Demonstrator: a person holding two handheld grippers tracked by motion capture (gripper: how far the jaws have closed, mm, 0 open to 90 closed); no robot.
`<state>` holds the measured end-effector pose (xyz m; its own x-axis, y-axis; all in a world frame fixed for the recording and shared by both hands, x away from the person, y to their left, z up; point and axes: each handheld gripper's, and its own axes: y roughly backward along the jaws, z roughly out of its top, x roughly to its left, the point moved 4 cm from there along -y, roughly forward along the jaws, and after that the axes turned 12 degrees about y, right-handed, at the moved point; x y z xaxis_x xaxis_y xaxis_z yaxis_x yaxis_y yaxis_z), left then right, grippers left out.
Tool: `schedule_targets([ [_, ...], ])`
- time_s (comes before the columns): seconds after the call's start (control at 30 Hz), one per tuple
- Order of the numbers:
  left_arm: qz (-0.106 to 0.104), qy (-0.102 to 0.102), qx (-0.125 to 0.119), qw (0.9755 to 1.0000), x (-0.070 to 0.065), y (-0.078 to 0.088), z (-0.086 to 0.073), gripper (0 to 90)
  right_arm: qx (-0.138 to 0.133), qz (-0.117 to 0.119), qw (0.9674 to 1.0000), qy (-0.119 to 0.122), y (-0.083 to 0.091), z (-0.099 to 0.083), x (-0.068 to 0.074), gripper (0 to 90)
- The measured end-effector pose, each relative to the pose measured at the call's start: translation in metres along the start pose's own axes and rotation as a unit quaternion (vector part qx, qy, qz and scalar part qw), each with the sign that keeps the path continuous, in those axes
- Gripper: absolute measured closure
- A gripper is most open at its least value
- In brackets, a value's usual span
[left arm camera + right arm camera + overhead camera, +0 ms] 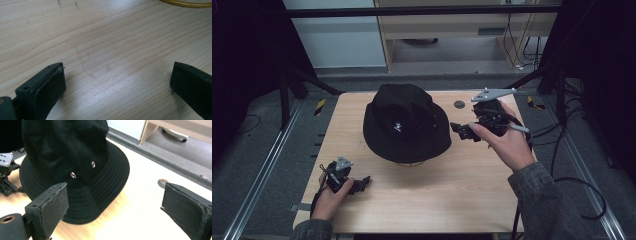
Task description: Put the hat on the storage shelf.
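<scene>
A black bucket hat (pixel 406 122) stands in the middle of the wooden table (pixel 437 200), crown up. My right gripper (pixel 460 131) hovers just right of its brim, pointing at it. In the right gripper view the hat (pixel 75 165) lies close ahead, and the right gripper (pixel 115 205) is open with only bare table between its pads. My left gripper (pixel 362 184) rests near the table's front left, apart from the hat. In its own view the left gripper (pixel 117 82) is open over bare wood.
A small dark round disc (pixel 459 104) lies on the table behind the right gripper. A yellow curved rim (pixel 185 3) shows under the hat's front edge. Black frame posts flank the table, and cables (pixel 577 190) trail on the floor at right.
</scene>
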<state>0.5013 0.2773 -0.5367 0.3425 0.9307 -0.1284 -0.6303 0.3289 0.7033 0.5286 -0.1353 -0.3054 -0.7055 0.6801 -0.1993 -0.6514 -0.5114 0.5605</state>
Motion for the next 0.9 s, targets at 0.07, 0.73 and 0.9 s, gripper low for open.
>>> schedule_targets([
  [0.07,0.0,0.0,0.0,1.0,0.0,0.0,0.0,0.0,0.004,0.003,1.0,0.0,0.0,-0.007,-0.001,6.8],
  [0.73,0.0,-0.001,0.0,1.0,0.0,0.0,0.0,0.0,0.007,-0.008,0.9996,-0.025,0.007,-0.05,-0.018,7.2],
  [0.9,0.0,-0.001,0.001,1.0,0.0,0.0,0.0,0.0,0.012,-0.021,0.9991,-0.034,0.007,-0.056,-0.024,8.7],
])
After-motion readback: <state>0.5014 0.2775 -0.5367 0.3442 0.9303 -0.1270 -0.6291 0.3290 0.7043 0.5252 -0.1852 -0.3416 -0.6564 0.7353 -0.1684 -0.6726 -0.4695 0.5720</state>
